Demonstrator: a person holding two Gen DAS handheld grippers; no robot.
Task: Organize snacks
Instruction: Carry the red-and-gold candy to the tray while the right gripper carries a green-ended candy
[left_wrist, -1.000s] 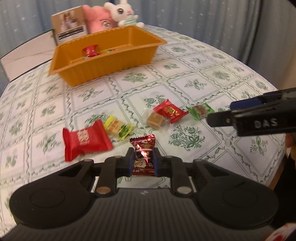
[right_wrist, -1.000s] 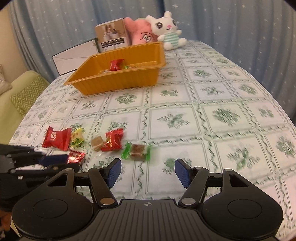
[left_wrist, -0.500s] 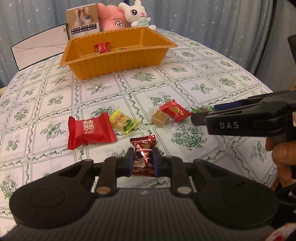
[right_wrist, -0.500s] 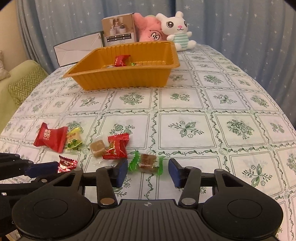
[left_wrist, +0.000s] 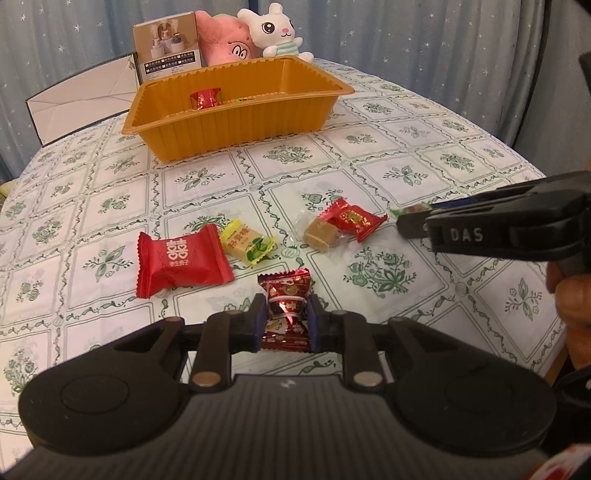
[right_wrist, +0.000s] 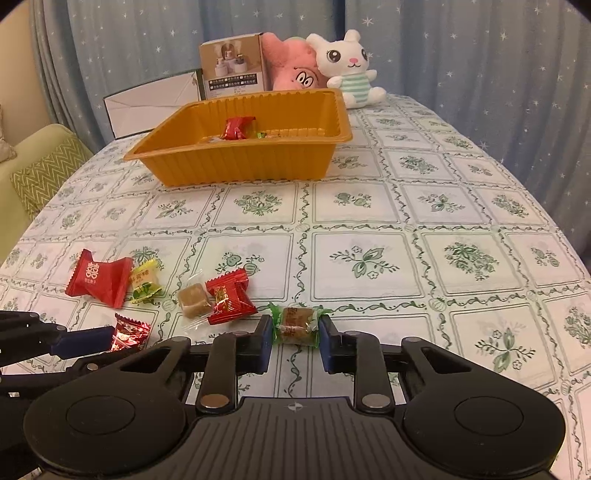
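Observation:
My left gripper (left_wrist: 284, 319) is shut on a dark red foil candy (left_wrist: 286, 301), held just above the tablecloth. My right gripper (right_wrist: 295, 341) has closed in around a green-wrapped brown candy (right_wrist: 295, 325) that lies on the cloth; both fingers touch its wrapper ends. The right gripper also shows in the left wrist view (left_wrist: 487, 230). An orange tray (right_wrist: 240, 162) stands at the back with a red candy (right_wrist: 236, 127) in it. On the cloth lie a big red packet (left_wrist: 181, 260), a yellow candy (left_wrist: 249, 245), a clear-wrapped toffee (left_wrist: 321, 232) and a small red candy (left_wrist: 352, 219).
Behind the tray stand a cardboard box (right_wrist: 232, 70), a pink plush (right_wrist: 295, 70), a white rabbit plush (right_wrist: 351, 66) and a white envelope (right_wrist: 151, 105). The round table's edge curves close on the right. A green sofa cushion (right_wrist: 44, 177) is off to the left.
My right gripper has come down and forward onto the green-wrapped candy and its jaws have narrowed from wide open to touching it. My left gripper has kept its hold on the dark red candy.

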